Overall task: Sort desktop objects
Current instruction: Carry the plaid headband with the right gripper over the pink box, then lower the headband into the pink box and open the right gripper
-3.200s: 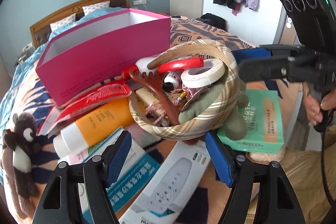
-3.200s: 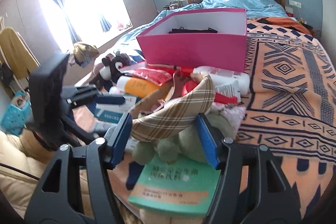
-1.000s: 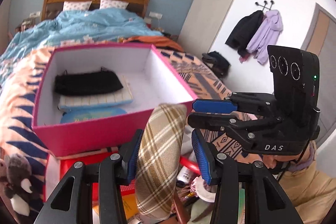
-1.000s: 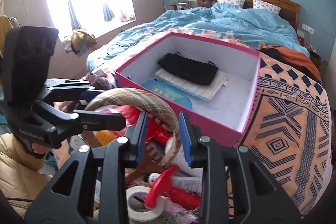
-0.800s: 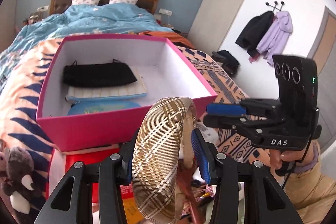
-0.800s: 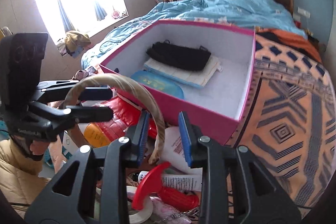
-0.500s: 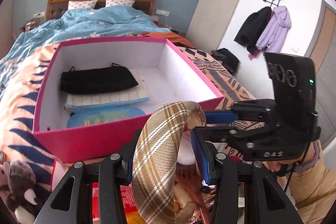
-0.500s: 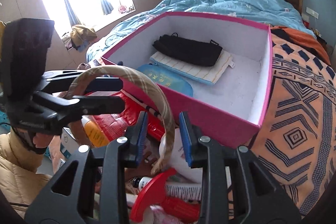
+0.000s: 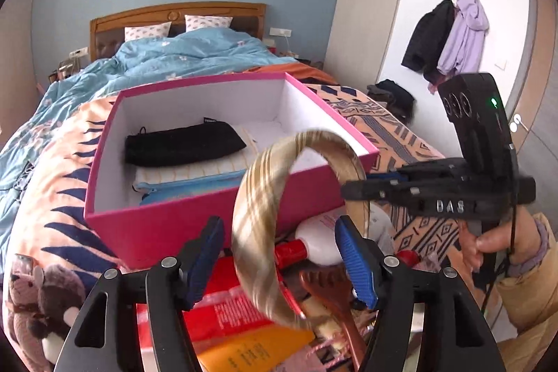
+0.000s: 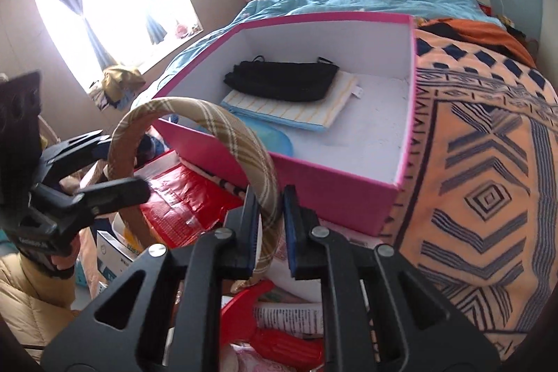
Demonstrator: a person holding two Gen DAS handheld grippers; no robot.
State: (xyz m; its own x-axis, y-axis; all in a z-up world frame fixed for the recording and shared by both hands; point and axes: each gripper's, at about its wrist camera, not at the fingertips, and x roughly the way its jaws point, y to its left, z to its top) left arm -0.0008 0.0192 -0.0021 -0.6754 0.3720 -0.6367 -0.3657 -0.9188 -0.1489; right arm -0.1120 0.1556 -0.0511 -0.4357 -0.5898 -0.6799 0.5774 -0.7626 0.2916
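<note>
Between the right gripper's (image 10: 268, 225) blue pads sits one end of the plaid headband (image 10: 209, 128), jaws nearly closed and pinching it. From there the band arches up and to that gripper's left, over the clutter, w/ its far end passing by the left gripper (image 9: 279, 253). That one is wide open; the band runs through the gap betw. its pads w/o visibly touching either, so it grips nothing.

Handling, by the look of it: light, a springy hoop under fabric, stiff enough to keep its arch when held by one tip. Cloth cover should give decent friction on ribbed pads, not slippery. Prob. not fragile, but it'll swing or pivot about a single pinch point, so a hold lower on the leg, flat faces against pads, is safer than the crown. Could snag on the box rim.

Looks: tan/beige w/ brown-and-cream checks, wide padded band, narrower at the ends; blurred in the left wrist view.

Ahead of both grippers is the pink box (image 10: 348, 190), open-topped, white inside, holding a black pouch (image 10: 282, 81) on a striped cloth (image 10: 296, 110). Headband is just short of the near wall, not inside yet.
</note>
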